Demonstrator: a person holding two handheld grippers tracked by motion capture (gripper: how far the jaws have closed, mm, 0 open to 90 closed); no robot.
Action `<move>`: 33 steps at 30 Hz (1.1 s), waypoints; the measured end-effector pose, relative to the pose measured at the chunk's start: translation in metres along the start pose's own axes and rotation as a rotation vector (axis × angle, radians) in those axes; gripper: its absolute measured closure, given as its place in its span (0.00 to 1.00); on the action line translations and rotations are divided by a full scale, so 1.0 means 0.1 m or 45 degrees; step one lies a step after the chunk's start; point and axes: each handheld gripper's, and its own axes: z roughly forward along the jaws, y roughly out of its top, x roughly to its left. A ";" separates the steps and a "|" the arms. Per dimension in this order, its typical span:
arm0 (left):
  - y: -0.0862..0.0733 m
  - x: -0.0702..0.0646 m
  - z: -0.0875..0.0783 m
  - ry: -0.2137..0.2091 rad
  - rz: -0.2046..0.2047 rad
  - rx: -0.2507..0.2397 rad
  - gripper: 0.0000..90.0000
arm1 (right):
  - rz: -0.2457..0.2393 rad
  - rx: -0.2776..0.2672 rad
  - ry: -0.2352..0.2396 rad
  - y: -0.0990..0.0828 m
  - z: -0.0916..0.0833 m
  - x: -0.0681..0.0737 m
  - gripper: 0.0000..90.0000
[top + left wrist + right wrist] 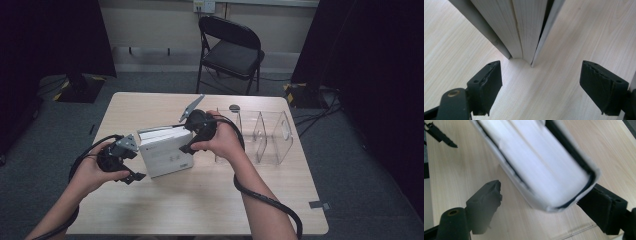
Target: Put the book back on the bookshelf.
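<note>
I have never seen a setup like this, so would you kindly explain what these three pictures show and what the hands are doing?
There is no robot here: a person holds a handheld two-jaw gripper in each hand at a wooden table. The high view looks down from above the person's side. The left gripper and right gripper sit at either side of a white book that stands upright on the table. A clear plastic organiser stands to its right. The other two pictures come from cameras riding on the grippers, looking along their black jaws. In the left gripper view the jaws stand open, short of the book's page edges. In the right gripper view the book lies between open jaws; whether a pad touches it is unclear.
</note>
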 end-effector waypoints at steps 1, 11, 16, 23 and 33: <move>0.00 0.01 0.00 0.000 0.006 0.005 0.20 | -0.008 -0.013 0.011 0.05 0.03 -0.04 0.19; -0.07 0.05 0.01 0.005 -0.005 0.005 0.20 | -0.121 0.023 0.032 0.18 0.15 0.01 0.29; -0.06 0.05 0.01 0.008 -0.017 -0.002 0.21 | -0.175 0.065 0.111 0.18 0.05 0.07 0.54; -0.05 0.03 0.03 0.007 -0.006 0.001 0.21 | -0.153 0.118 0.076 0.19 0.00 0.24 0.58; -0.09 -0.01 0.13 -0.005 -0.028 -0.035 0.21 | -0.006 0.146 0.082 -0.10 -0.23 0.26 0.58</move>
